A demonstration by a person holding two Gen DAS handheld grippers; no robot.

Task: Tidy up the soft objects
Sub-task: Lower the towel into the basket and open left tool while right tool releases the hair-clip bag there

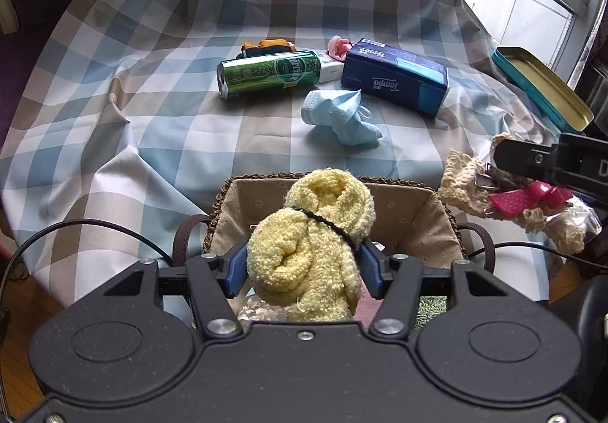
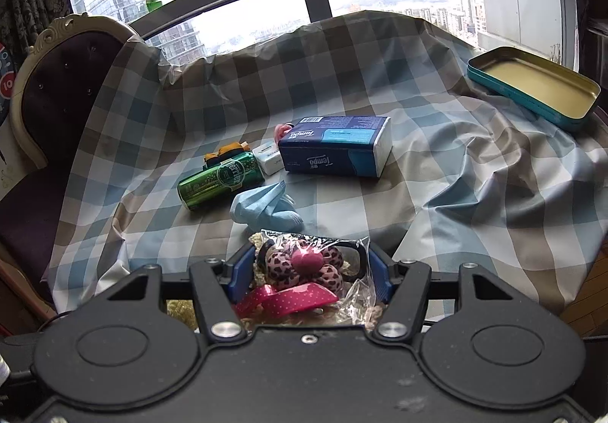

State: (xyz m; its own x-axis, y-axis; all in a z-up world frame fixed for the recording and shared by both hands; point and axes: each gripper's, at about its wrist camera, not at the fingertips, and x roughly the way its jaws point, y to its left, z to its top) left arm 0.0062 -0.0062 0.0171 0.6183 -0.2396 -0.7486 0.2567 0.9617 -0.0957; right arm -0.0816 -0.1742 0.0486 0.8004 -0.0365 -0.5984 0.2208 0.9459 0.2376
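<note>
My left gripper (image 1: pixel 302 267) is clamped on a rolled yellow towel (image 1: pixel 307 244) bound with a dark hair band (image 1: pixel 334 223), and I hold it over the lined wicker basket (image 1: pixel 414 218). My right gripper (image 2: pixel 309 271) is closed around a clear bag of hair accessories (image 2: pixel 304 265), with a leopard-print flower and a pink dotted ribbon (image 2: pixel 288 299) inside. Further on the checked tablecloth (image 2: pixel 437 164) I see a crumpled blue face mask (image 1: pixel 338 113), a green Perrier can (image 1: pixel 271 73) lying on its side, a Tempo tissue pack (image 1: pixel 395 75) and an open teal tin (image 2: pixel 532 85) at the right edge
</note>
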